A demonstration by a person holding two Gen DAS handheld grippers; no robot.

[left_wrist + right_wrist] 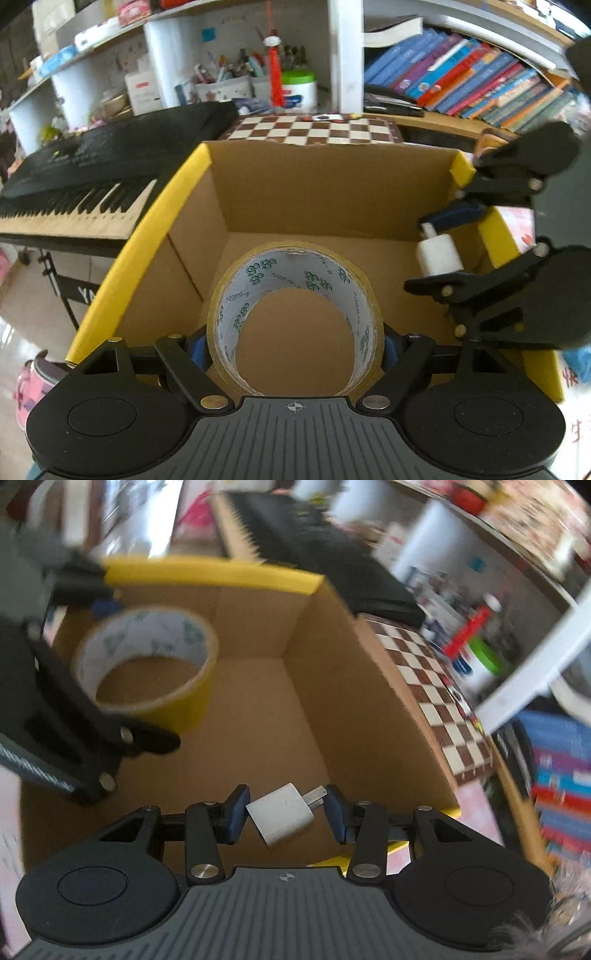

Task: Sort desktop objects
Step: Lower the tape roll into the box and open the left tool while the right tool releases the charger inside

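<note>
Step in hand is dropping: left tool (293, 349) grips the yellowish tape roll (293, 317), right tool (286, 812) grips the small white plug charger (280, 812). Both hang over the open brown cardboard box (325, 192); next, I think, each must open.

The right gripper (284, 812) clamps a white charger plug (279, 813) over the open cardboard box (332, 686). At left, the left gripper (122, 672) holds a tape roll (147, 664) inside that box. A chessboard (436, 690) lies beside it.
</note>
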